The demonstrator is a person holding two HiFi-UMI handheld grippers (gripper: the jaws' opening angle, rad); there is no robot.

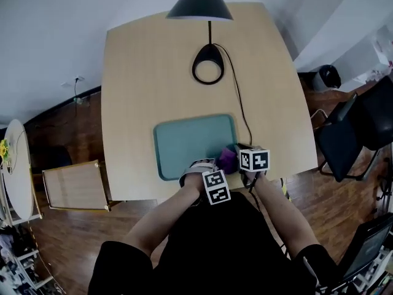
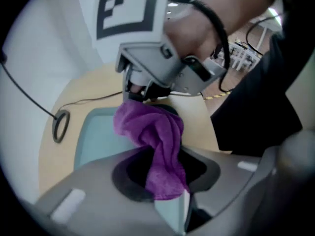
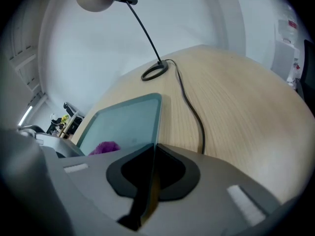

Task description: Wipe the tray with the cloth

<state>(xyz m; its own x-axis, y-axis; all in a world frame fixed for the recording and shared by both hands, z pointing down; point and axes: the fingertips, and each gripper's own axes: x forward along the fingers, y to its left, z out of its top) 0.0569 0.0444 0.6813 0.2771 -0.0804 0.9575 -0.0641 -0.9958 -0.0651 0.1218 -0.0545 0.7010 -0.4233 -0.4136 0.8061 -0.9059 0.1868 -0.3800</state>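
A teal tray (image 1: pixel 184 143) lies on the wooden table (image 1: pixel 141 72), close to its near edge. My left gripper (image 1: pixel 216 165) is shut on a purple cloth (image 1: pixel 228 159), which hangs bunched over the tray's near right corner. In the left gripper view the cloth (image 2: pixel 155 141) runs up from between my jaws, with the tray (image 2: pixel 93 132) beneath it. My right gripper (image 1: pixel 241 150) is shut on the tray's right rim. Its own view shows the rim (image 3: pixel 156 127) passing between its jaws, and the cloth (image 3: pixel 104 147) peeking out at the left.
A desk lamp with a dark shade (image 1: pixel 200 2) and a ring base (image 1: pixel 208 66) stands at the table's far side. Its black cable (image 1: pixel 238 103) runs along the tray's right side past my right gripper. A dark chair (image 1: pixel 344 134) stands right of the table.
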